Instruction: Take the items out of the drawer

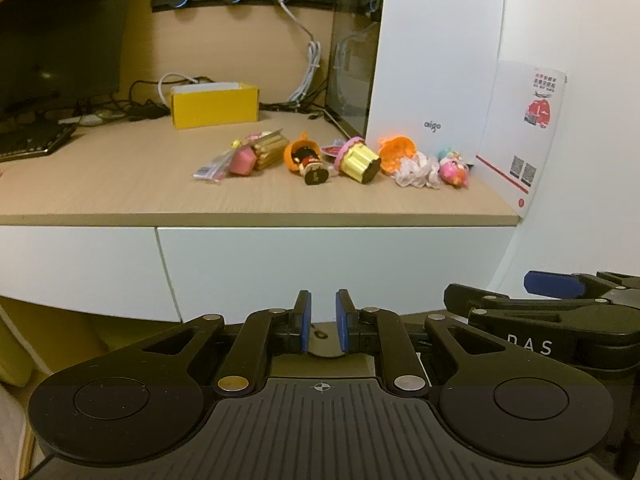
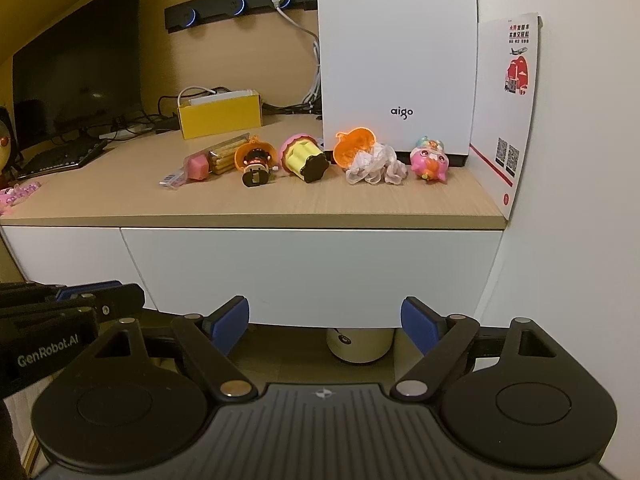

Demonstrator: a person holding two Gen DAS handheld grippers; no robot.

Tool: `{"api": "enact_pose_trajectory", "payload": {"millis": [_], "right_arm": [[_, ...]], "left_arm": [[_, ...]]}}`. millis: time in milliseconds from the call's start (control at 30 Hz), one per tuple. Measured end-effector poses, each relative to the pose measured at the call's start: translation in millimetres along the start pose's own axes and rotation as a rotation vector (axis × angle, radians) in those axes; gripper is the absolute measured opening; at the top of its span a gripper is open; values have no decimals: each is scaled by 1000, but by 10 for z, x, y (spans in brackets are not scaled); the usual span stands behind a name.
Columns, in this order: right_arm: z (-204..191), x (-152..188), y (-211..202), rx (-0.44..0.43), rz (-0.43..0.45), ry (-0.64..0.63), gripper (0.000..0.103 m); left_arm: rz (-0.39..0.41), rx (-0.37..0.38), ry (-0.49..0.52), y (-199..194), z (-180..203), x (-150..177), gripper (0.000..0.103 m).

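The white drawer front [image 2: 312, 272] under the wooden desktop [image 2: 280, 204] is closed, and it also fills the middle of the left wrist view as the drawer front [image 1: 320, 268]. A row of small toys lies on the desk: a pink packet [image 2: 196, 168], an orange doll [image 2: 256, 160], a yellow cupcake toy [image 2: 302, 158], an orange shell [image 2: 354, 148] with crumpled wrap [image 2: 376, 166], and a pink figure [image 2: 430, 160]. My right gripper [image 2: 326, 312] is open and empty, low in front of the drawer. My left gripper [image 1: 323, 300] holds nothing, its pads a narrow gap apart.
A white aigo box [image 2: 396, 60] stands behind the toys, with a printed card [image 2: 508, 100] against the right wall. A yellow box [image 2: 220, 116], cables, a dark monitor [image 2: 80, 68] and a keyboard [image 2: 60, 158] sit at the back left. A white round object [image 2: 360, 346] rests under the drawer.
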State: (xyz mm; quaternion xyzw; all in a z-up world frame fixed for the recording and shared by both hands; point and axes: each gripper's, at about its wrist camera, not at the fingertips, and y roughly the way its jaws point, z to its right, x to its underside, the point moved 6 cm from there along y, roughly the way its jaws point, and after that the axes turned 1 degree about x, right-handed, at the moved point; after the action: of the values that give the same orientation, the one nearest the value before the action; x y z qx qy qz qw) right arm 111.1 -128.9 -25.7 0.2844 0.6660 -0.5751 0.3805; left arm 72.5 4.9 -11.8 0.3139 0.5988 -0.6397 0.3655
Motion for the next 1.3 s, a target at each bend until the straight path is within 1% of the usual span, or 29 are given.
{"api": "enact_pose_trajectory", "payload": {"millis": [1300], "right_arm": [[35, 24, 9, -2, -15, 12, 85]], "left_arm": [[-18, 16, -24, -30, 24, 42, 15]]}}
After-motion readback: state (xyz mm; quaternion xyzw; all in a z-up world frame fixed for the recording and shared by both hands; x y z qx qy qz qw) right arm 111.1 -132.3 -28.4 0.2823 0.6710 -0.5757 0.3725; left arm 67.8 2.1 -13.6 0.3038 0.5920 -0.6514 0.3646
